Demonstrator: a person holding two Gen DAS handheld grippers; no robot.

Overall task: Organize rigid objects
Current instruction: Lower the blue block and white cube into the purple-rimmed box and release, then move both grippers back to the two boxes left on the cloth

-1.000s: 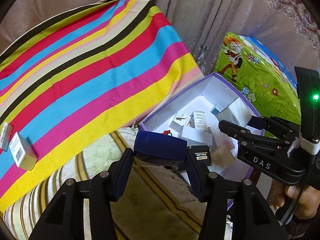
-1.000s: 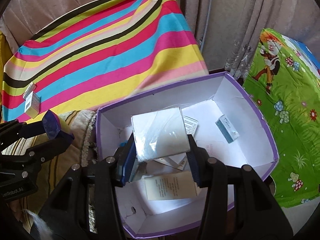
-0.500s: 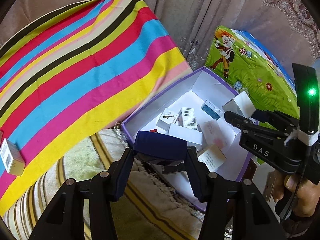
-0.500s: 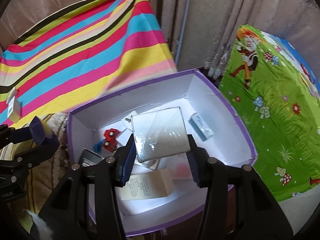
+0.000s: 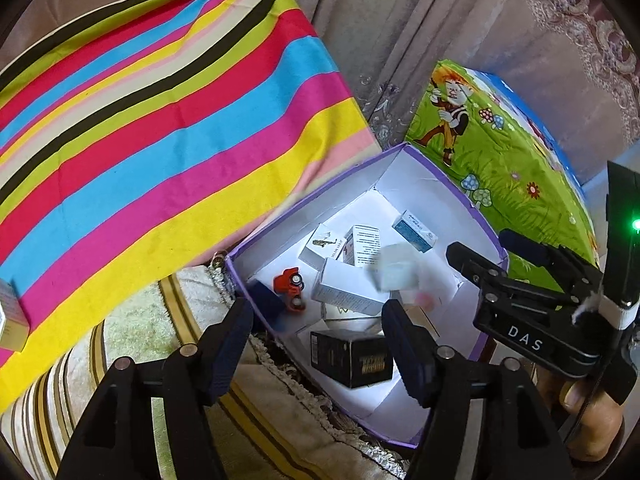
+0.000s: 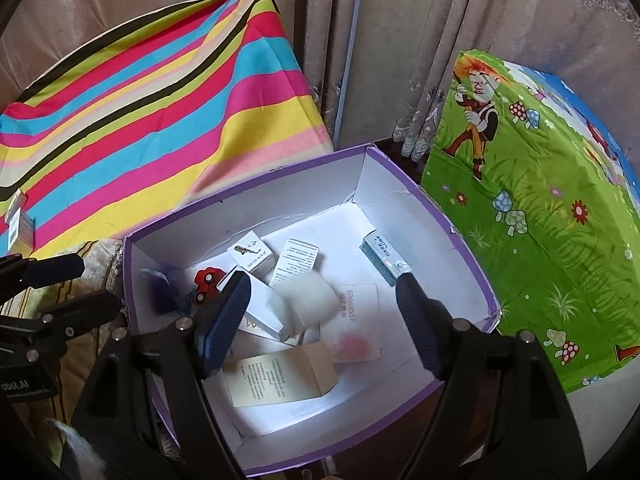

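Observation:
A purple open box (image 5: 312, 196) (image 6: 240, 184) holds a red toy car (image 5: 290, 284) (image 6: 206, 284), several white cartons, a black box (image 5: 352, 356) and a beige carton (image 6: 280, 376). My left gripper (image 5: 318, 344) (image 6: 94, 286) hangs over the box's near-left corner, its jaws opening, with nothing pressed between them. A dark blue box (image 5: 266, 300) (image 6: 164, 284) shows blurred inside that corner. My right gripper (image 6: 322, 300) (image 5: 482, 244) is over the box's middle, jaws opening. A white box (image 6: 308, 300) (image 5: 398, 272) is blurred below, free of the pads.
A table under a striped cloth (image 5: 160, 140) stands at the left, with small cartons (image 5: 8, 320) (image 6: 18, 224) near its edge. A green cartoon-print cover (image 6: 540, 220) rises to the right of the box. Curtains hang behind. A hand (image 5: 588, 412) holds the right gripper.
Both grippers have opened. The dark blue box left my left gripper and dropped into the purple box. The white box left my right gripper and is falling into it.

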